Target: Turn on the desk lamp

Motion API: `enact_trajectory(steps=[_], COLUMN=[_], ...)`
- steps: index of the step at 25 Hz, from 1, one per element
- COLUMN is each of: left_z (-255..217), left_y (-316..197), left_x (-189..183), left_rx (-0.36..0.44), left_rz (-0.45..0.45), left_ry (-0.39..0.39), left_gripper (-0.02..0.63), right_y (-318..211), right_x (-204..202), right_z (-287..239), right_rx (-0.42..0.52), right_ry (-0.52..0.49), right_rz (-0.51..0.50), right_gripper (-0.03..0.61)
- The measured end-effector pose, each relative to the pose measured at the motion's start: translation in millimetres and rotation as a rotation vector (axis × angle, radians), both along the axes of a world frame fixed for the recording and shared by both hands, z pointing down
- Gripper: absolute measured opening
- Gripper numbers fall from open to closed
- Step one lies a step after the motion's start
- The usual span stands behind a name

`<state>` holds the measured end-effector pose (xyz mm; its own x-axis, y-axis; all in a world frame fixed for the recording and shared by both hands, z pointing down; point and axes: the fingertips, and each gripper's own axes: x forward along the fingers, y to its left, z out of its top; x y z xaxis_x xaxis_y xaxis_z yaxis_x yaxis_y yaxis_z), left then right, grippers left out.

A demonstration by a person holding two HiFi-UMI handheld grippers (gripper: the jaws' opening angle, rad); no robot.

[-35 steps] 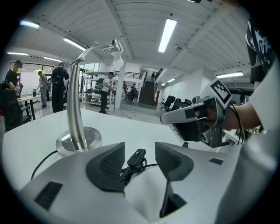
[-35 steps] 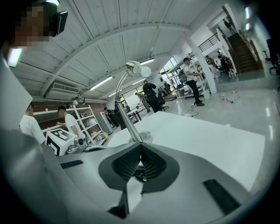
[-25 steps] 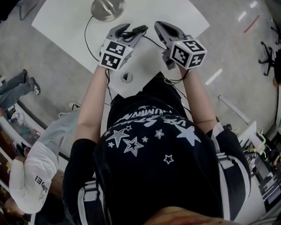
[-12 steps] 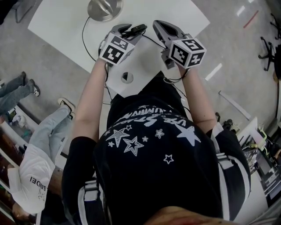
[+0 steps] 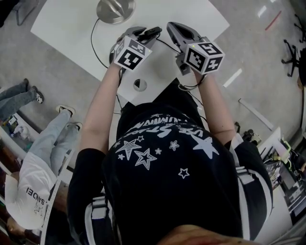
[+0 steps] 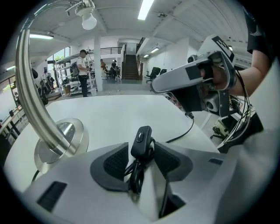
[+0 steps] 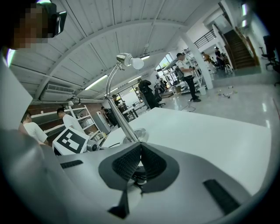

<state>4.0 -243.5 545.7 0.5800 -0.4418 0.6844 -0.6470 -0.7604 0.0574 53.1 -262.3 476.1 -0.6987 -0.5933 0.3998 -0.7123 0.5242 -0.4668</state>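
Since a second ago the left gripper (image 5: 141, 32) has dipped and rolled toward the black inline switch (image 5: 152, 32), its marker cube now tilted differently, while the right gripper (image 5: 173, 27) has kept its place; a bystander in a white shirt (image 5: 28, 191) has shifted along the floor at lower left. In the head view both grippers point over the white rectangular worktop (image 5: 67, 28), with the switch between their tips and its thin black cord (image 5: 94, 45) looping back to the round silver base (image 5: 116, 9) of the desk lamp at the far side. A small round grommet hole (image 5: 139, 84) sits by the near corner, just ahead of the person's torso. The worktop is bare left of the base and out to its far right corner. The left gripper view alone shows the left fingers (image 6: 118, 162) standing apart on either side of the switch, having just been closing, the pads not visibly pressing it. The lamp's curved chrome stem (image 6: 30, 100) rises close at left, and the right gripper hangs above the cord at right. The right gripper view shows the right fingers (image 7: 127, 164) closed tip to tip on nothing, with the lamp stem and white bulb (image 7: 136, 63) beyond them.
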Motion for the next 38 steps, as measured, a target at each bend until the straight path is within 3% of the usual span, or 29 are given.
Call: enact_trajectory(steps=[3, 12, 20, 29, 38], left_z=[-2.8, -4.4, -6.9, -6.7, -6.0], left_y=[2.4, 4.2, 7.1, 8.1, 9.0], left_x=[3.4, 0.8, -0.5, 0.6, 0.0], left_rx=[0.019, 0.03, 0.069, 0.09, 0.116], left_rz=[0.011, -0.015, -0.045, -0.051, -0.079], left_ry=[-0.014, -0.004, -0.003, -0.013, -0.016], left_gripper=[0.17, 0.144, 0.14, 0.14, 0.14], right_y=[0.2, 4.0, 15.5, 15.9, 15.0], right_x=[0.2, -1.0, -28.6, -50.7, -58.9], right_z=[-0.8, 2.7, 26.0, 46.1, 54.8], right_rx=[0.0, -0.006, 0.009, -0.018, 0.02], right_ry=[0.001, 0.025, 0.195, 0.253, 0.35], right_rz=[0.001, -0.018, -0.262, -0.385, -0.451], right_gripper=[0.005, 0.005, 0.005, 0.005, 0.005])
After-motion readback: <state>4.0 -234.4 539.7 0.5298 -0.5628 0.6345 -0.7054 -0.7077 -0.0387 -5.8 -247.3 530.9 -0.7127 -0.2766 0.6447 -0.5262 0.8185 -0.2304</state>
